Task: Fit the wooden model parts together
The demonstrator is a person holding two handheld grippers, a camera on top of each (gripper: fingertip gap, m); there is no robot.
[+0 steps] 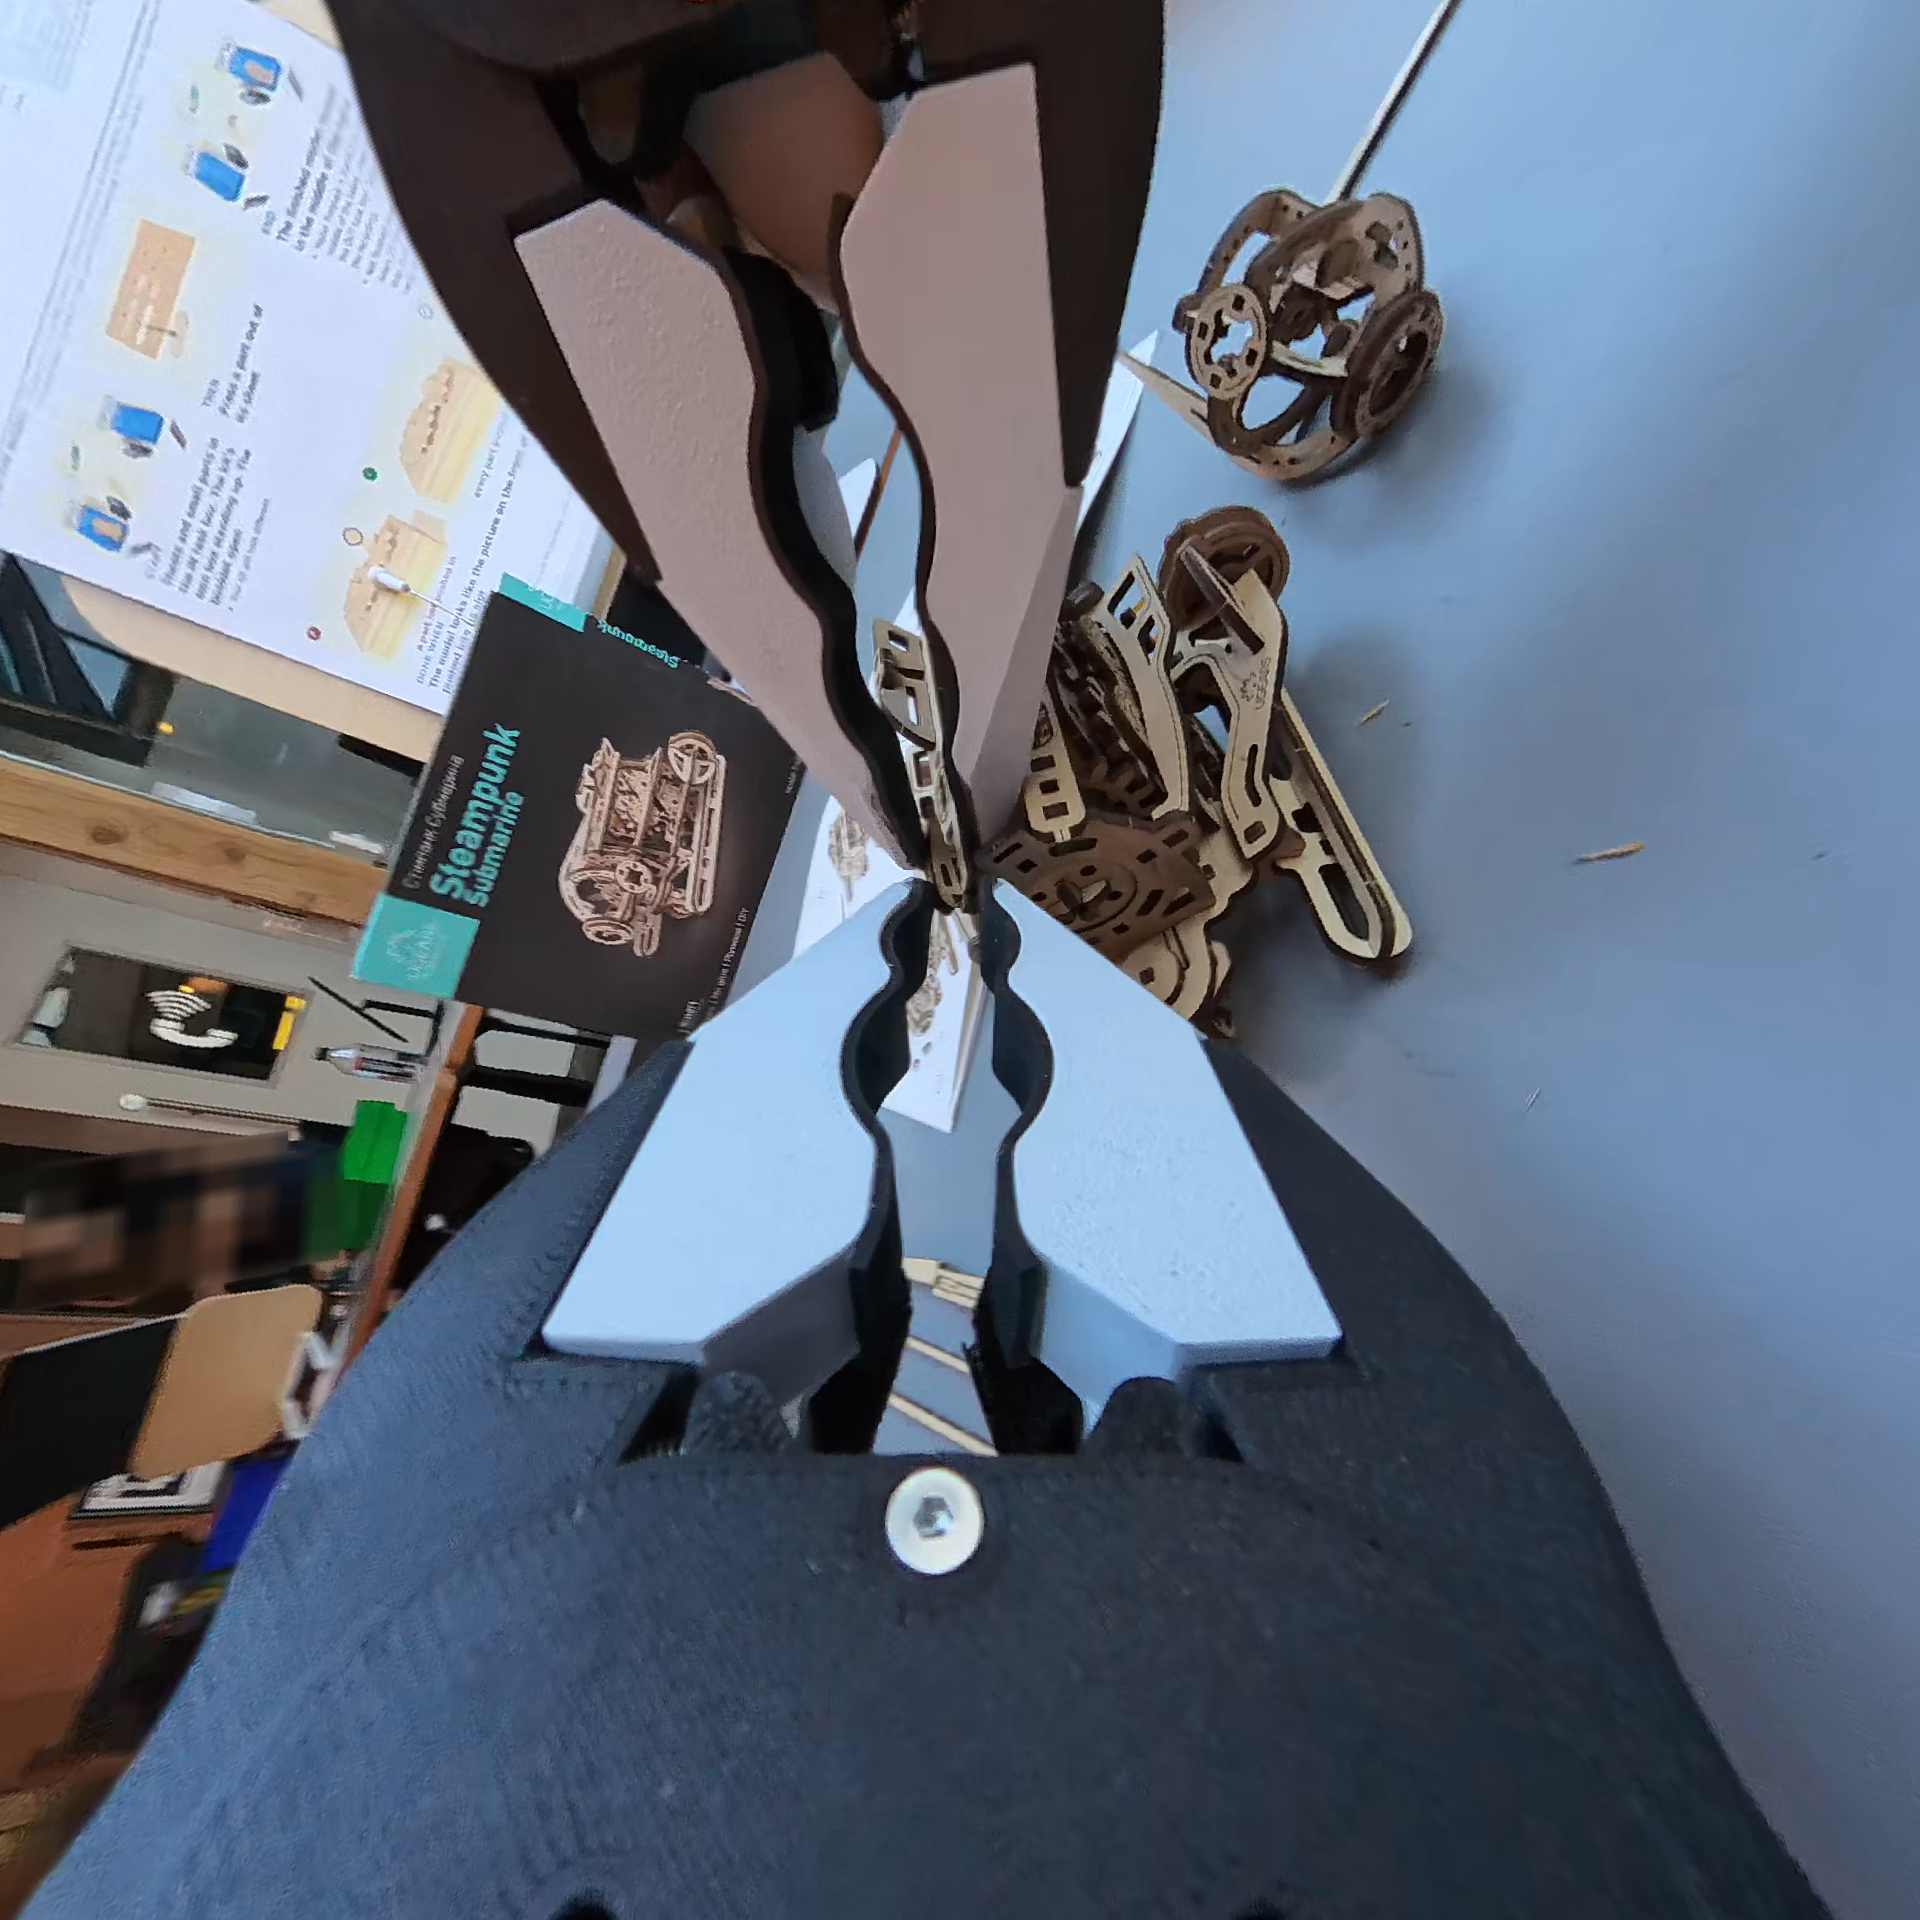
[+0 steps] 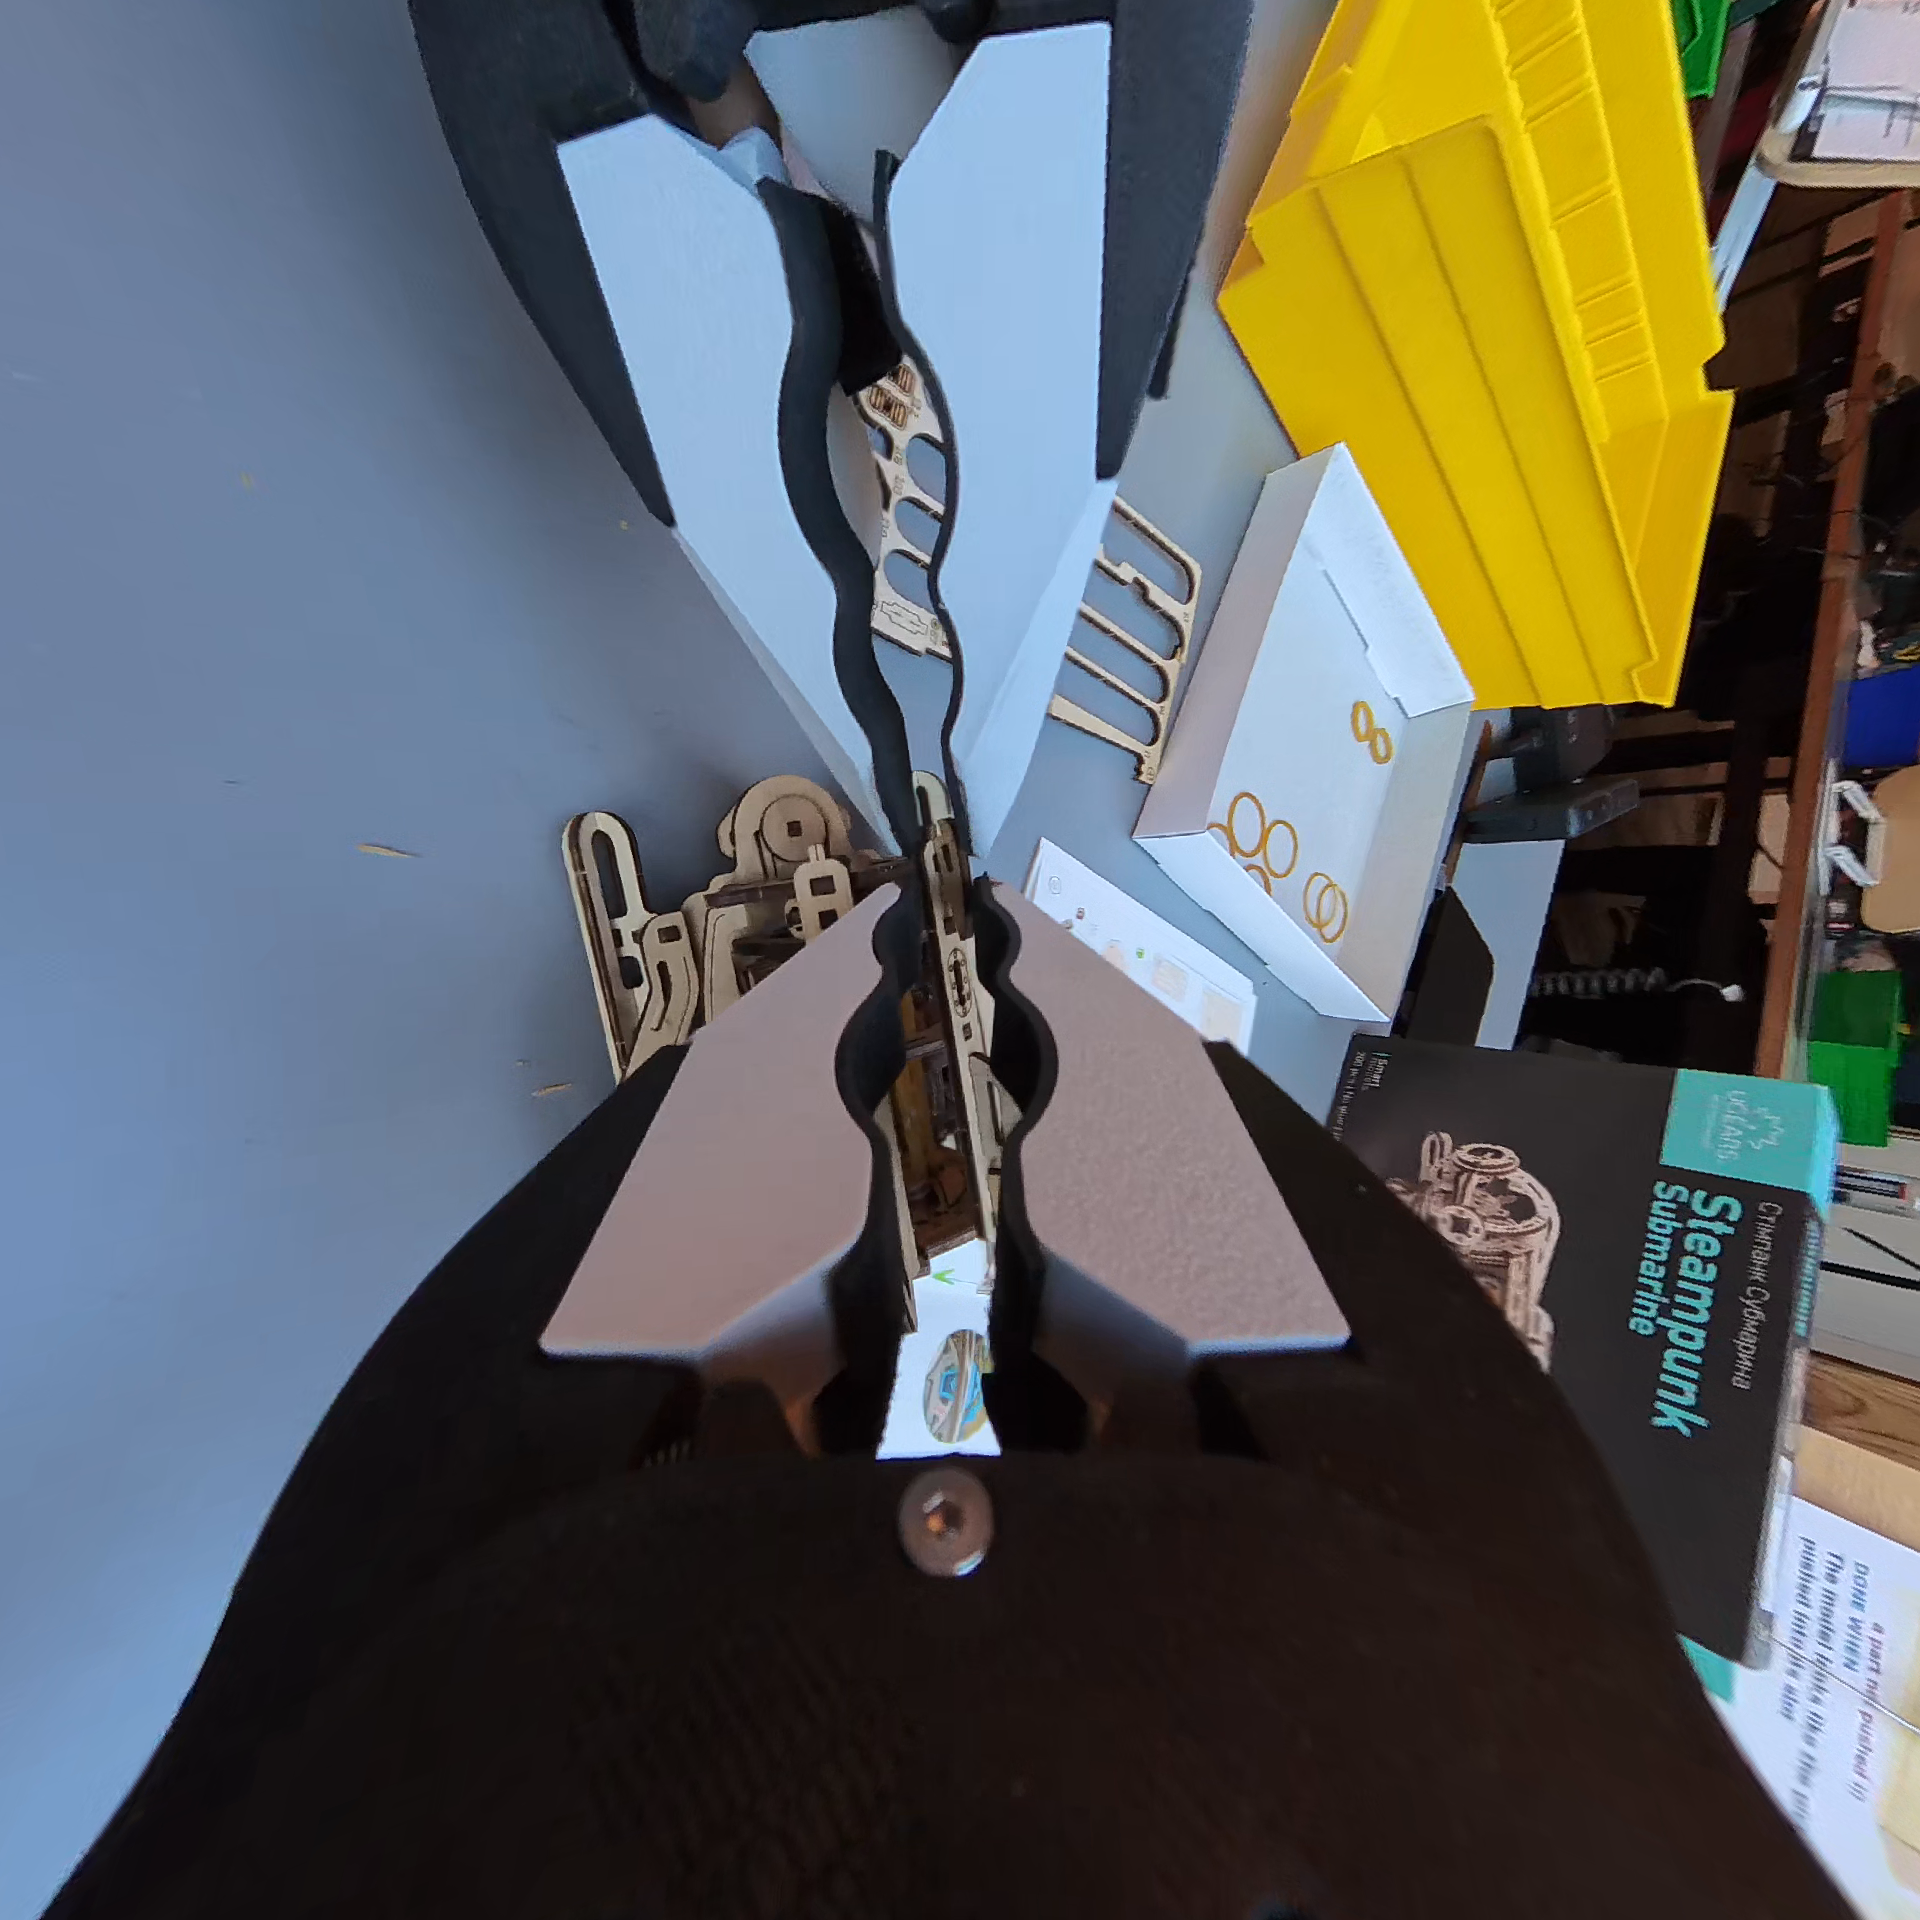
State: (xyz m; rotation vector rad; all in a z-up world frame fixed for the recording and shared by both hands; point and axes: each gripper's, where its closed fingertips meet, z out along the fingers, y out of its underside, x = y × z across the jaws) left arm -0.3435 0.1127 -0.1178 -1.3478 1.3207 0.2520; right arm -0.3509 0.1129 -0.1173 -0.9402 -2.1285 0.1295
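A thin, flat, slotted wooden part (image 1: 920,727) is held on edge between both grippers above the grey table. My left gripper (image 1: 951,899), with pale blue fingers, is shut on one end of it. My right gripper (image 2: 940,894), with pinkish fingers, is shut on the same part (image 2: 951,987) from the opposite side, tip to tip with the left. The right gripper also shows in the left wrist view (image 1: 940,847), and the left gripper in the right wrist view (image 2: 930,821). A larger wooden model assembly (image 1: 1174,790) lies on the table just behind the tips, partly hidden.
A round wheeled wooden assembly (image 1: 1320,332) lies farther off. A dark kit box (image 1: 582,821) and an instruction sheet (image 1: 239,343) stand to one side. Yellow bins (image 2: 1486,343), a white tray of rubber rings (image 2: 1299,748) and a cut-out wooden sheet (image 2: 1132,634) lie nearby. The grippers are tip to tip, or close to it.
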